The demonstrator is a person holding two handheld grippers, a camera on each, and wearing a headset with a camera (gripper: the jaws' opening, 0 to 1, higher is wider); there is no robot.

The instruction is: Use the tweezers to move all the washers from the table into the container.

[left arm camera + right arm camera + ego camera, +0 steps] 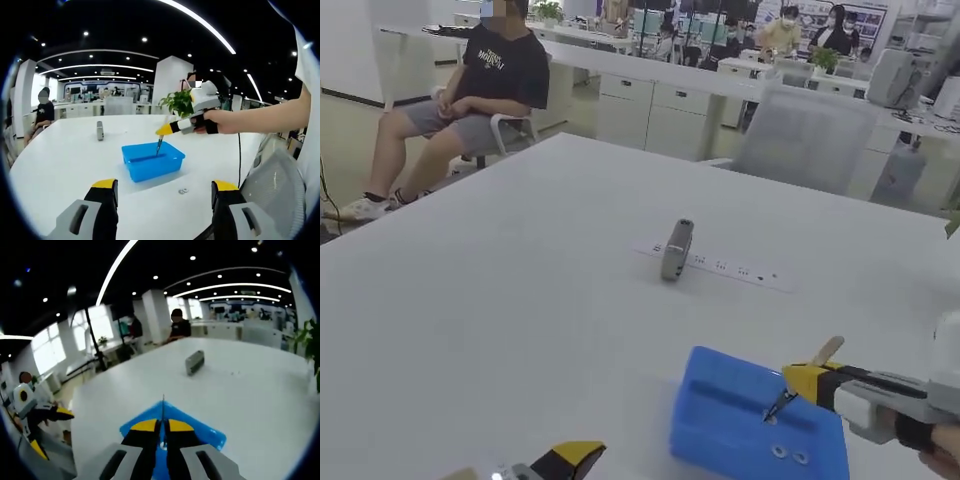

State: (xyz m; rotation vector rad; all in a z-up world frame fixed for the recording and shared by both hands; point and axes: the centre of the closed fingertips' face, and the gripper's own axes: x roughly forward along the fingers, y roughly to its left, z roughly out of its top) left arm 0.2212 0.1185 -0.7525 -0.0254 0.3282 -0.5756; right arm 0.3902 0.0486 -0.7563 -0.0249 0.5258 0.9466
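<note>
Nearest the headset, the left claw (570, 462) sits at the lower edge of the head view, off the near left corner of the blue container (720, 420). In its own view the left claw (165, 185) has its yellow-tipped jaws spread wide apart with nothing between them, hovering above the white bench (60, 165) short of the container (152, 160).

The right claw (805, 382) comes in from the right side of the container, held by a hand (945, 450). Its jaws are pressed together on the tweezers (780, 402), which slant down into the container so the tip is just above its floor. In the right gripper view the tweezers (162, 415) run straight out from between the closed jaws of the right claw (162, 427) over the blue container (202, 432). Whether the tip carries anything is too small to tell.

Two washers (779, 452) lie inside the container, near its front right corner. One more washer (183, 190) lies on the bench just outside the container, on the side facing the left claw.

Beyond the container, a white power strip (730, 268) lies flat on the bench with a grey device (676, 248) at its left end. Farther off past the container, a person (490, 80) sits on a chair, and a grey office chair (805, 135) stands at the far edge of the bench.
</note>
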